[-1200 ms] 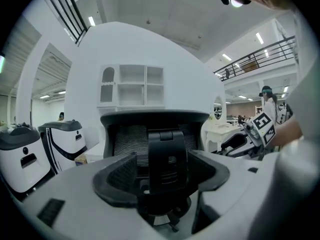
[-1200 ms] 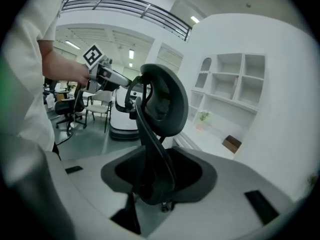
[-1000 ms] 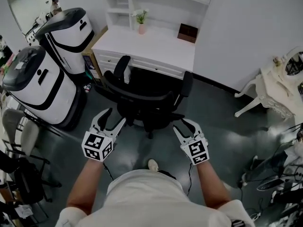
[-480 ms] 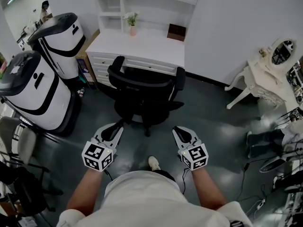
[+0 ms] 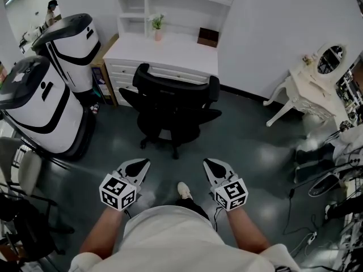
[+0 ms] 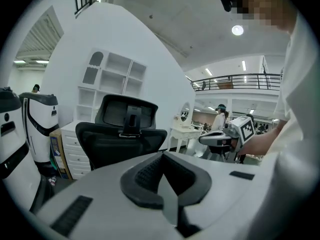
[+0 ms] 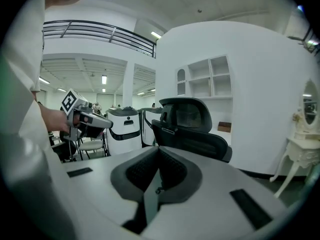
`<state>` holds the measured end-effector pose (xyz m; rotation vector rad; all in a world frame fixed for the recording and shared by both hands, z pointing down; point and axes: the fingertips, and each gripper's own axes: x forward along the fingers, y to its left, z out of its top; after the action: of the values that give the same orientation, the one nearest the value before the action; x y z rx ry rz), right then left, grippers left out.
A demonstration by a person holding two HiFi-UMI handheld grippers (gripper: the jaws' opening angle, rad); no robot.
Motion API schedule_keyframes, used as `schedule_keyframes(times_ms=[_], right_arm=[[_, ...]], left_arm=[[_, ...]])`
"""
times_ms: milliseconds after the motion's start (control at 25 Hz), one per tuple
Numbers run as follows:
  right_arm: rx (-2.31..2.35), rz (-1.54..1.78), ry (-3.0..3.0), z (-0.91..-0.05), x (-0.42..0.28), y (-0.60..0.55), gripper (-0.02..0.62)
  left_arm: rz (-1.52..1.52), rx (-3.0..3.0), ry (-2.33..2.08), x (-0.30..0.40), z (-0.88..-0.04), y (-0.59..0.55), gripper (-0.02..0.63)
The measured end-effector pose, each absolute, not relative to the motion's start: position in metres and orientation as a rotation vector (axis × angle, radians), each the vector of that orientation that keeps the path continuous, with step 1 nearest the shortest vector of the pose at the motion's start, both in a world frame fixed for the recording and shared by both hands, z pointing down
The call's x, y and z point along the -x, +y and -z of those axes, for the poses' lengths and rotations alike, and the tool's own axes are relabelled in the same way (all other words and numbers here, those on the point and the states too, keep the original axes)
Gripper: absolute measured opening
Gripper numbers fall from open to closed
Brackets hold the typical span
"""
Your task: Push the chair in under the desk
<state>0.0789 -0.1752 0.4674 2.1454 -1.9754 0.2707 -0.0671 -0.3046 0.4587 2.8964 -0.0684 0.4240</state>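
Two tall white machines [image 5: 42, 95] fill my 9 to 10 o'clock, the biggest things in the room. At 12 o'clock the white worktop [image 5: 170, 52] stands against the wall, with a small plant [image 5: 157, 27] and a brown box [image 5: 207, 37] on it. The black chair [image 5: 173, 103] is also at 12, just this side of the worktop, with its back toward me and its arms up at the drawer front. The seat looks partly tucked beneath, though from above I cannot tell how deep.

Well apart from the chair, my left tongs [image 5: 138, 166] sit at 7 o'clock and my right tongs [image 5: 214, 165] at 5. Both pairs of jaws have just been closing and meet with nothing between them, touching nothing.

I judge the push done or all but done, since the chair stands square to the worktop. At most one more nudge is left, if the seat is not fully under.
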Motion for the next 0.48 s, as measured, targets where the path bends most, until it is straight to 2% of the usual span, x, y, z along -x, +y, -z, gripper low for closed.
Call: schedule_keyframes(times_ms=[480], right_arm=[[-2.134,-0.297,-2.008,-0.473,-0.02,-0.156,0.005]], left_arm=[[-0.487,-2.866,0.051,0.106,-0.475,-0.271,-0.003]])
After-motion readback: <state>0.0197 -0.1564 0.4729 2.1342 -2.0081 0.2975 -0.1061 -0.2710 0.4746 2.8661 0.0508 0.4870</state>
